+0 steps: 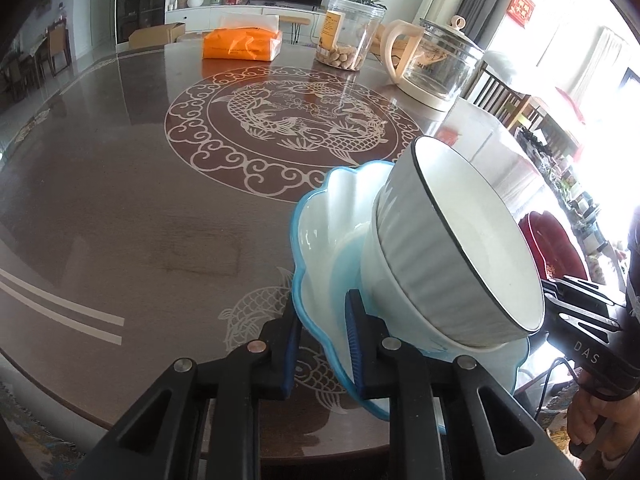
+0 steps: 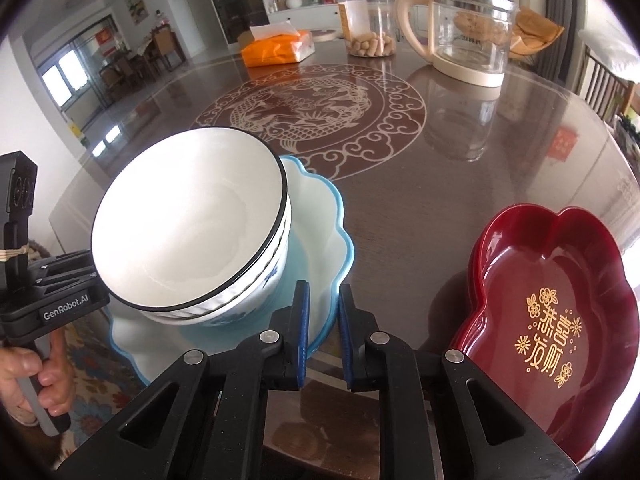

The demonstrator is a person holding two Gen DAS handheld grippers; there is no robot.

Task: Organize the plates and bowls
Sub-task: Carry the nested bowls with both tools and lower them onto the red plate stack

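Observation:
A blue-rimmed scalloped plate [image 1: 332, 220] carries stacked white bowls with dark rims [image 1: 452, 248]. My left gripper [image 1: 322, 344] is shut on the plate's rim and holds it tilted above the table. In the right wrist view the plate [image 2: 316, 216] and bowls [image 2: 188, 228] sit at the left. My right gripper [image 2: 323, 332] has its jaws on either side of the plate's near rim with a gap; I cannot tell if it pinches. The left gripper's body [image 2: 44, 300] shows at far left.
A red lacquer flower-shaped dish [image 2: 548, 320] lies at the right on the round dark table [image 2: 440, 184]. At the back stand a glass kettle [image 2: 468, 28], a clear jar [image 2: 368, 20] and an orange tissue pack [image 2: 280, 50].

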